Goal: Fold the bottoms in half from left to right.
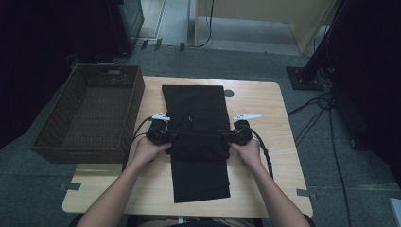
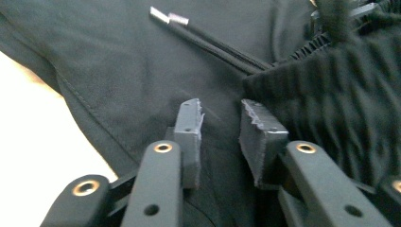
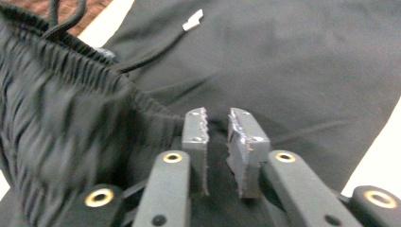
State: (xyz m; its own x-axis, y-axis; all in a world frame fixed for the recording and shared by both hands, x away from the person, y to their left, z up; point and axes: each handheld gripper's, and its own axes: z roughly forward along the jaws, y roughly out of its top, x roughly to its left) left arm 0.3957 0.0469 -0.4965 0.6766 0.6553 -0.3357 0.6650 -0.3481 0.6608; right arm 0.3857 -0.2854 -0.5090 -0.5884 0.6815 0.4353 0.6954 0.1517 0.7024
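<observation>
My left tongs (image 1: 171,137) and right tongs (image 1: 227,136) stood slightly apart, gripping nothing, at either side edge of the black trousers (image 1: 196,113) lying lengthwise down the worktop (image 1: 265,156). The gathered waistband (image 2: 331,94) lay just beside the pads. Bare worktop flanked both hands. Farther left, the wicker basket (image 1: 90,142) overhung the worktop's edge.

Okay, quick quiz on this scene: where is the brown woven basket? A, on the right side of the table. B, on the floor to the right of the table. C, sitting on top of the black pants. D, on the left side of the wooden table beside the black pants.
D: the high view shows the brown woven basket on the light wooden table, left of the black drawstring pants.
</observation>
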